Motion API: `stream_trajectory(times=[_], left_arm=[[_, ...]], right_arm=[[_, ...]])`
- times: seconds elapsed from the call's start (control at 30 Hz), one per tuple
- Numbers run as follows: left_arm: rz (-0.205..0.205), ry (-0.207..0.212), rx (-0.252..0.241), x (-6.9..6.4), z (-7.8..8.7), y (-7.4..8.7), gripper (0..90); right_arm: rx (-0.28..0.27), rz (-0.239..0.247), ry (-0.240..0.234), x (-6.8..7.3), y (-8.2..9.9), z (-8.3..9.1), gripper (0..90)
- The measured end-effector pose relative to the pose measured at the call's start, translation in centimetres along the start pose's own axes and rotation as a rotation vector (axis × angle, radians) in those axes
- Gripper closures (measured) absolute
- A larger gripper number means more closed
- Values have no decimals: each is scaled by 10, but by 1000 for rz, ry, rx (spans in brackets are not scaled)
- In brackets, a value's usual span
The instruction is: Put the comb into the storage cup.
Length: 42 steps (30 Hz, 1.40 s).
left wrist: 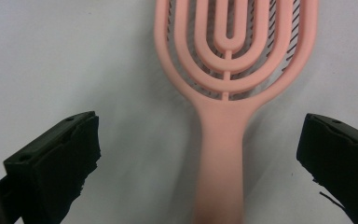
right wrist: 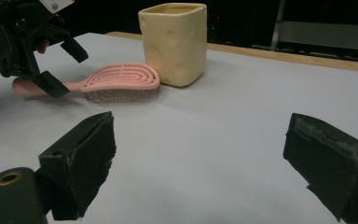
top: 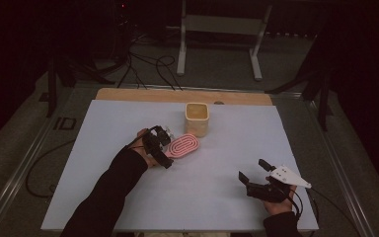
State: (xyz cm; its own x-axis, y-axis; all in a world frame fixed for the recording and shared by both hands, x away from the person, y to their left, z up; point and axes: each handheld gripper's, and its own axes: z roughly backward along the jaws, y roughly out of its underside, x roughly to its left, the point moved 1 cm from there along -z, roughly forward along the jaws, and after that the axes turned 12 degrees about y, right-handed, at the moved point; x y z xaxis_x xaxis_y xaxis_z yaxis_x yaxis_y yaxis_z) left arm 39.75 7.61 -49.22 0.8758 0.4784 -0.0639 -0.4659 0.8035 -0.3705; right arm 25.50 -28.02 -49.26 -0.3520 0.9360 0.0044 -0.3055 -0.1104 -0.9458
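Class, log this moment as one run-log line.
left tool: open, astride brush handle | pink hairbrush: bristles down beside cream cup | right tool: open, idle

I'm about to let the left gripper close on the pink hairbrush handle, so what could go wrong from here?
The left gripper is open, its fingers straddling the pink hairbrush handle without touching. The brush lies flat on the table, bristles down, so the fingers may scrape the surface or pinch too shallowly and let the handle slip. The brush head sits near the yellow cup, so a swing on lifting might knock it.
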Motion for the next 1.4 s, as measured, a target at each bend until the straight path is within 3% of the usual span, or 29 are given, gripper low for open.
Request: stream_trajectory(times=[0.4,0.5,0.77,0.97,1.23,1.4], left_arm=[[1,31,56,-3,-8,-6,66],[6,14,75,-5,-11,-7,148],[-4,36,119,-3,-10,-6,437],[2,54,108,0,-10,-5,573],[21,78,112,2,-11,-8,653],[24,74,118,3,-12,-11,652]], right_arm=[[1,-5,-3,0,0,0,89],[1,-7,-3,-1,0,0,89],[2,-7,0,-1,0,0,89],[3,-7,0,-1,0,0,89],[5,-7,-2,-1,0,0,89],[7,-7,-4,-1,1,0,89]])
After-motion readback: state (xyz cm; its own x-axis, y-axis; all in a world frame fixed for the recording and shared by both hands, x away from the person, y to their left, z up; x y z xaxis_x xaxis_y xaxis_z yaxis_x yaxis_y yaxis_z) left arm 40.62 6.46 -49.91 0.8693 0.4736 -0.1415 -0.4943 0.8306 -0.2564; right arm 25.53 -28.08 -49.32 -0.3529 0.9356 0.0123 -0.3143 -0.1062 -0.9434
